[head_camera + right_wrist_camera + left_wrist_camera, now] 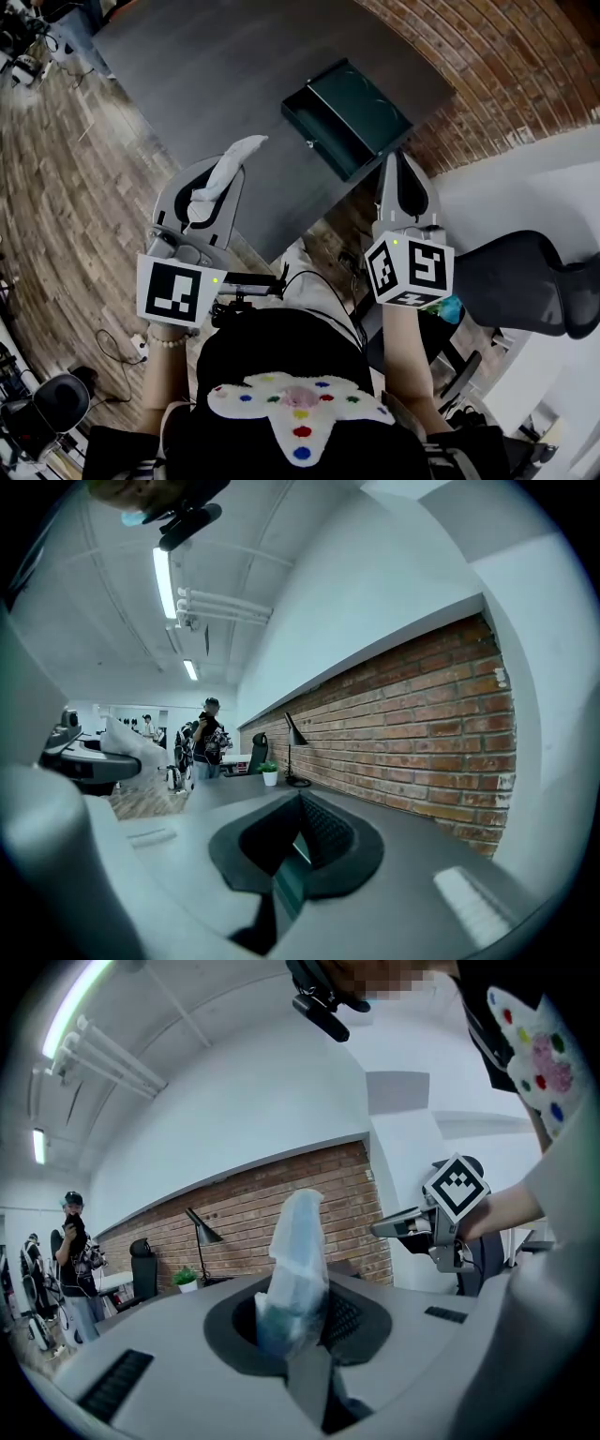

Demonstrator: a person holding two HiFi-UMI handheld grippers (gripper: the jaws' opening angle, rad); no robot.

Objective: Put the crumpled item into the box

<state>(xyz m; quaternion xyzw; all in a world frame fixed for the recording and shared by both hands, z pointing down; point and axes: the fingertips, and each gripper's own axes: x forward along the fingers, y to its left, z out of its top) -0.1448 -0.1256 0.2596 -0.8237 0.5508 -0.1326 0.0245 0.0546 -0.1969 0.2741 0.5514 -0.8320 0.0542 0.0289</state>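
Grey surface [216, 66] is carrying the open green box [349, 114]. My left hand-held gripper [223, 178] is pinching the white, translucent crumpled item [234, 155] in the air, its long axis pointing ahead past the jaws. The right hand-held gripper [401, 155] is sitting closed, empty.

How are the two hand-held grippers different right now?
The left hand-held gripper is shut on the crumpled white item; the right hand-held gripper is shut on nothing. The right one's tip sits closer to the open green box than the left one's. Both carry a black-and-white marker cube.
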